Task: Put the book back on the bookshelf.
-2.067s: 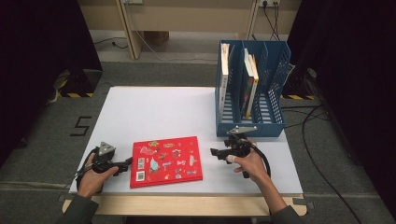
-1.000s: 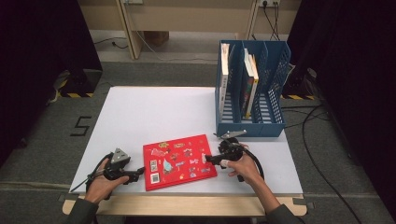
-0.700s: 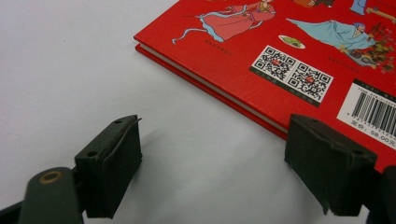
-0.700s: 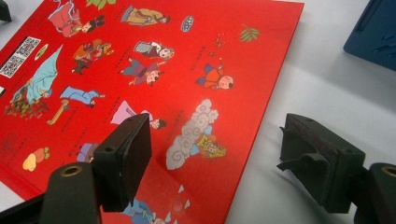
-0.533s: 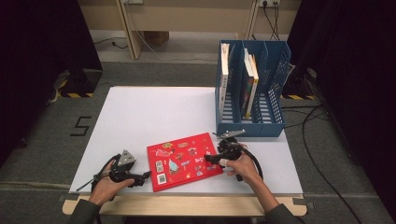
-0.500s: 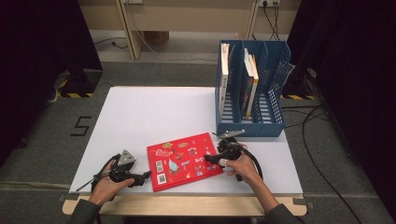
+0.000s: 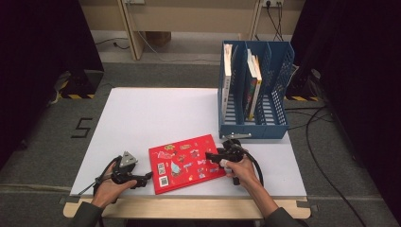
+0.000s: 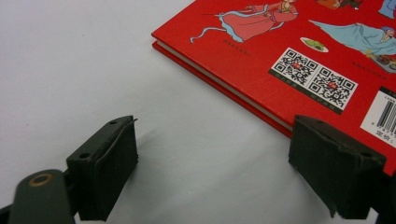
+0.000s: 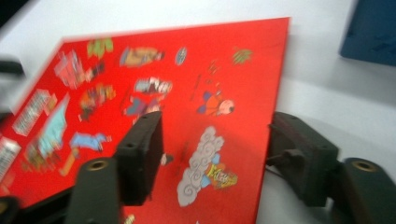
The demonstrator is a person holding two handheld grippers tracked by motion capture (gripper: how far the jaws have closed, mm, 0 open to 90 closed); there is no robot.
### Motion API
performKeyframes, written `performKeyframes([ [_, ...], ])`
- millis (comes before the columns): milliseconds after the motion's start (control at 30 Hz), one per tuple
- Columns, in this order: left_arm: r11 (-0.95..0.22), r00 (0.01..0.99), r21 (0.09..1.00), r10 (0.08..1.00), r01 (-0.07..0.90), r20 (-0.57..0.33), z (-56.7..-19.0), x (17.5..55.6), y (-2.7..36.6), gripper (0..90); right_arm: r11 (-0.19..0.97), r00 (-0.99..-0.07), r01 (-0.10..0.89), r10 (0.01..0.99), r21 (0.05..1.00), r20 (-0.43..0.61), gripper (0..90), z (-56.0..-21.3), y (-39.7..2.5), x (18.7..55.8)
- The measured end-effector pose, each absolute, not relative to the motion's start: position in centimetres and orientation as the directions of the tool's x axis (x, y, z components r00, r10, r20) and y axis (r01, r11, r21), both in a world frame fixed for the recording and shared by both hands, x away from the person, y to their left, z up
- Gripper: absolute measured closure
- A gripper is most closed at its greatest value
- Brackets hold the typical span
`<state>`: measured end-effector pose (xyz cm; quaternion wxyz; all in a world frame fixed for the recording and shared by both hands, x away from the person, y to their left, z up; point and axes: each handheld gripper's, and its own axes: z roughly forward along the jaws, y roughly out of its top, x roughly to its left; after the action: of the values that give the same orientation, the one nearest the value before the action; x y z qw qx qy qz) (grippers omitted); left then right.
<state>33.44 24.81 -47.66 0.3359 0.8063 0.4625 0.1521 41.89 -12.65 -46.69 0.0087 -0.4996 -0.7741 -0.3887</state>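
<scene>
I'm holding the left gripper [image 7: 142,178] low at the near left of the table [image 7: 156,111], its jaws standing wide apart with nothing between them; in the left gripper view [image 8: 212,175] one jaw is sitting on bare table and the other is lying at the book's [image 8: 299,56] near edge, though I cannot tell whether it is touching. I'm keeping the right gripper [image 7: 213,156] over the book's right edge, and in the right gripper view [image 9: 212,154] its jaws are also spread wide, one over the red cover [image 9: 187,107] and one just off the edge above the table, so it is gripping nothing. The book [image 7: 185,162] is lying flat near the front edge of the table, between my two hands, turned slightly askew, with its back cover showing codes. Beyond the right gripper a blue rack [image 7: 253,127] is standing at the right side of the table, with a few books upright in its slots
</scene>
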Motion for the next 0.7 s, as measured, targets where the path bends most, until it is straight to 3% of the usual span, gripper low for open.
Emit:
performKeyframes([
  [433,-0.357,0.523,0.677,0.851,0.644,-0.049,-47.5,33.4,24.6,15.5,0.118,-0.495,0.768,0.734,0.630,0.465,44.1,-45.4,-13.5,42.3],
  [700,-0.371,0.528,0.680,0.849,0.632,-0.027,-47.4,33.3,24.0,15.7,0.168,-0.582,0.702,0.695,0.692,0.422,46.7,-40.2,-12.6,43.4],
])
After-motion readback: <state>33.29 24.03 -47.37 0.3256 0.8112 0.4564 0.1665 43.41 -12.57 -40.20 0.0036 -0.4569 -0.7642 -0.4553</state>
